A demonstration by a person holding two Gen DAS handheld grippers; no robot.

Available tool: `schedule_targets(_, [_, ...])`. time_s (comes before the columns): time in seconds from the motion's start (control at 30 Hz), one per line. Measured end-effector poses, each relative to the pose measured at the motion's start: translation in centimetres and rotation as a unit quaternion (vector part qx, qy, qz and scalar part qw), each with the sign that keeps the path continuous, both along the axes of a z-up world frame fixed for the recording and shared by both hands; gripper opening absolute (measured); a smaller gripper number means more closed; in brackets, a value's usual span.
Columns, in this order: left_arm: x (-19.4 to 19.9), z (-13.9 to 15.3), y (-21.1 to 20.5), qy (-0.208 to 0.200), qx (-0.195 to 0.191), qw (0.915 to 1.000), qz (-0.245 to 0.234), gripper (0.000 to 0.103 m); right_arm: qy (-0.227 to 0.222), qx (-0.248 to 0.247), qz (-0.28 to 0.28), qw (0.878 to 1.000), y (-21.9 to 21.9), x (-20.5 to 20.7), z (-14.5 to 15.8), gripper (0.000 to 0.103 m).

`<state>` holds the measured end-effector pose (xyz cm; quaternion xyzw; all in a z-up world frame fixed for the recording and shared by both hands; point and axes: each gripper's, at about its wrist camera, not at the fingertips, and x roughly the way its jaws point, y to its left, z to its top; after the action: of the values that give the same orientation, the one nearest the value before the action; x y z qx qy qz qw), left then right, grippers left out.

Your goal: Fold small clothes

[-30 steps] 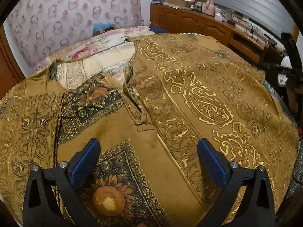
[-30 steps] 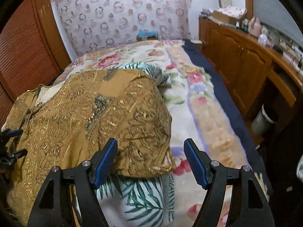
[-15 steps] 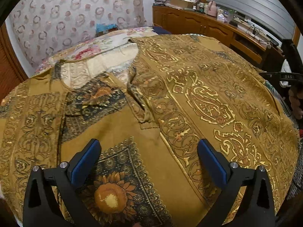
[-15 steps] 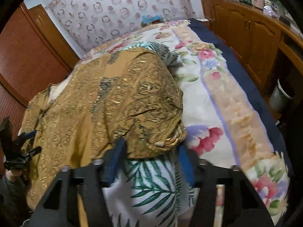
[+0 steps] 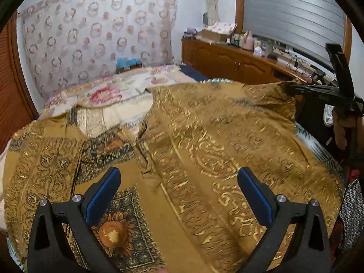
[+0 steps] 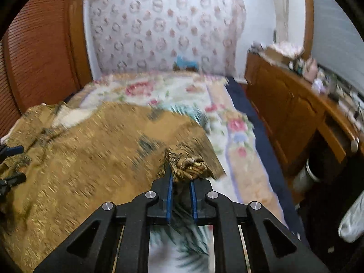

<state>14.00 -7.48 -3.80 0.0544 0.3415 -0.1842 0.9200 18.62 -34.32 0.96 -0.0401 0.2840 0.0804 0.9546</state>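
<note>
Fingers (image 6: 182, 183) closing on garment (image 6: 186, 165) edge

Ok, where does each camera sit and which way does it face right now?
Left wrist: on the left gripper, jaws open over the gold garment, facing the headboard; the right gripper and a hand show.
Right wrist: on the right gripper, closing on a bunched garment edge; the left gripper shows at far left.
Shared: garment, floral bedspread, wooden cabinet.

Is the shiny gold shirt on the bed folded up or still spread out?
Mostly spread out. The gold shirt lies wide across the bed; only one edge is bunched where the right hand-held gripper is closing on it.
</note>
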Motion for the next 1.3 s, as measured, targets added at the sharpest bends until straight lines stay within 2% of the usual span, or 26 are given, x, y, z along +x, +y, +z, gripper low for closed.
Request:
schedule_targets(0.23, [-1.0,1.5,0.3,-0.014,-0.038,0.9992,-0.003,0.103,-0.017,0.001,0.085,0.996,4.5,-0.2,0.0,0.012])
schedule_targets(0.37, [-1.4,1.9,1.0,-0.016,-0.047,0.9988,0.001,0.103,0.004,-0.006,0.134,0.991,6.3,-1.0,-1.8,0.014])
schedule_targets(0.43, [-1.6,2.0,1.5,-0.016,-0.056,0.9983,0.004,0.103,0.019,-0.011,0.146,0.989,6.4,-1.6,-2.8,0.023])
schedule_targets(0.5, [-1.5,2.1,1.9,-0.018,-0.059,0.9980,0.012,0.103,0.044,0.005,0.162,0.986,6.0,-1.9,-3.5,0.025])
schedule_targets(0.57, [-1.4,2.2,2.1,-0.021,-0.060,0.9978,0.017,0.103,0.051,0.011,0.157,0.986,5.1,-2.6,-3.9,0.025])
schedule_targets(0.63, [-1.3,2.2,2.3,-0.024,-0.063,0.9975,0.020,0.103,0.047,0.014,0.151,0.987,4.0,-3.0,-3.9,0.031])
schedule_targets(0.7, [-1.4,2.2,2.4,-0.027,-0.067,0.9971,0.022,0.103,0.043,0.020,0.139,0.989,2.9,-3.2,-3.7,0.042])
schedule_targets(0.77, [-1.6,2.2,2.5,-0.031,-0.076,0.9965,0.019,0.103,0.042,0.019,0.122,0.991,3.7,-2.4,-3.3,0.044])
schedule_targets(0.9, [-1.8,2.2,2.7,-0.036,-0.087,0.9954,0.017,0.103,0.061,0.046,0.073,0.994,2.4,-0.4,-3.7,0.044])
schedule_targets(1.1, [-1.8,1.9,2.6,-0.031,-0.089,0.9954,0.018,0.103,0.106,0.077,0.027,0.991,2.6,4.4,-5.3,0.044])
schedule_targets(1.3, [-1.8,1.1,2.5,-0.022,-0.086,0.9959,0.016,0.103,0.131,0.108,0.019,0.985,2.7,7.1,-5.9,0.044])
